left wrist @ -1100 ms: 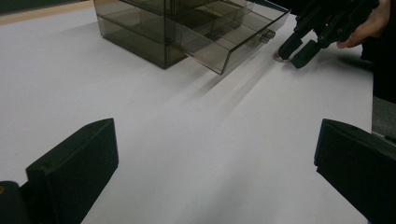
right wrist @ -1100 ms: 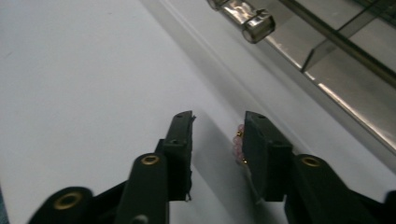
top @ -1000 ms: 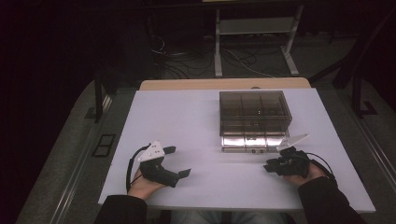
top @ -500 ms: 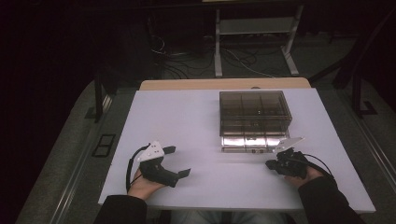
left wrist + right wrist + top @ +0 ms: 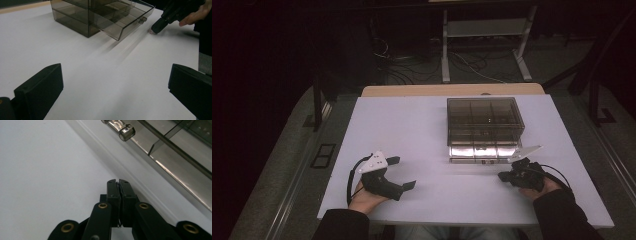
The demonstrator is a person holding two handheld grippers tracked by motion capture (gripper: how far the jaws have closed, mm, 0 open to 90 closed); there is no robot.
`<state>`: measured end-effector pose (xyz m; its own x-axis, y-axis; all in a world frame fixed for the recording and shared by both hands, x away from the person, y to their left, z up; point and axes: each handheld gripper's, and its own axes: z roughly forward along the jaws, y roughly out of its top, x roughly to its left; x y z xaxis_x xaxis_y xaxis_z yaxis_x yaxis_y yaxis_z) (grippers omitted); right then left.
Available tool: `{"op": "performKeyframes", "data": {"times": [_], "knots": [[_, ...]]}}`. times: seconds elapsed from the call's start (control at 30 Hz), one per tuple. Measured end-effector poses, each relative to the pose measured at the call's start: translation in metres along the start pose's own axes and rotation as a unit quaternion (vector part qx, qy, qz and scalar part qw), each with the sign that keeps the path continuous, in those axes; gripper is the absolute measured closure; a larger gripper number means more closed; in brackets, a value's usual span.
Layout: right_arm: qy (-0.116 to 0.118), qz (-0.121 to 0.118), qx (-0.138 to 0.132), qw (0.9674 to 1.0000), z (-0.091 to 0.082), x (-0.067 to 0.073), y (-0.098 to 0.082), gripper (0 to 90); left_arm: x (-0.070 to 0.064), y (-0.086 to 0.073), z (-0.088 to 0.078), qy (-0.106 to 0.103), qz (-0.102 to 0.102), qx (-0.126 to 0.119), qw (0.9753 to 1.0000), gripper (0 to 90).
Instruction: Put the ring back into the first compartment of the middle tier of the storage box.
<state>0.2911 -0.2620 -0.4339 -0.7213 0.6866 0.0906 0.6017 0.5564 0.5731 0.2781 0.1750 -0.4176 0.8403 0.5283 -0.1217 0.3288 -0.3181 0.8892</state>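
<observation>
A smoky transparent drawer box [image 5: 484, 120] stands on the white table [image 5: 412, 125], its lowest drawer [image 5: 482, 150] pulled out toward me. In the left gripper view the box [image 5: 100, 15] shows the drawer's small handle [image 5: 142, 19]. My right gripper [image 5: 503, 176] rests on the table just in front of the drawer's right end, jaws pressed together [image 5: 119, 182], with the chrome handle [image 5: 126, 131] beyond them. A tiny pale speck lies at its tip [image 5: 156, 27]; I cannot tell what it is. My left gripper [image 5: 404, 172] lies open at the front left, with nothing between its jaws [image 5: 116, 72].
The table's front edge runs close under both hands. A wooden strip [image 5: 452, 90] borders the far edge. Beyond it, on the dark floor, are cables and a metal stand [image 5: 484, 30].
The right gripper's jaws look to have drawn together a little. Both hands and the drawer box stay where they were.
</observation>
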Motion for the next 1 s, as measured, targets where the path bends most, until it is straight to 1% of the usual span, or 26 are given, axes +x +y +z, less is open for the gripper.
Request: {"op": "performKeyframes", "data": {"times": [0.1,0.3,0.8,1.0], "knots": [[0.003,0.004,-0.003,1.0000,-0.002,-0.001,0.000,86.9,0.000,0.000,0.000,0.001,-0.001,-0.001,1.0000,0.0],[0.015,0.017,-0.010,0.9997,-0.006,-0.002,-0.001,86.9,0.000,0.000,0.000,0.000,0.000,0.000,1.0000,0.0],[0.032,0.018,-0.031,0.9988,-0.015,-0.001,0.000,86.9,0.000,0.000,0.000,0.002,0.000,-0.001,1.0000,0.0],[0.040,0.016,-0.047,0.9980,-0.021,0.001,0.001,86.9,0.000,0.000,0.000,0.001,-0.001,-0.001,1.0000,0.0]]}}
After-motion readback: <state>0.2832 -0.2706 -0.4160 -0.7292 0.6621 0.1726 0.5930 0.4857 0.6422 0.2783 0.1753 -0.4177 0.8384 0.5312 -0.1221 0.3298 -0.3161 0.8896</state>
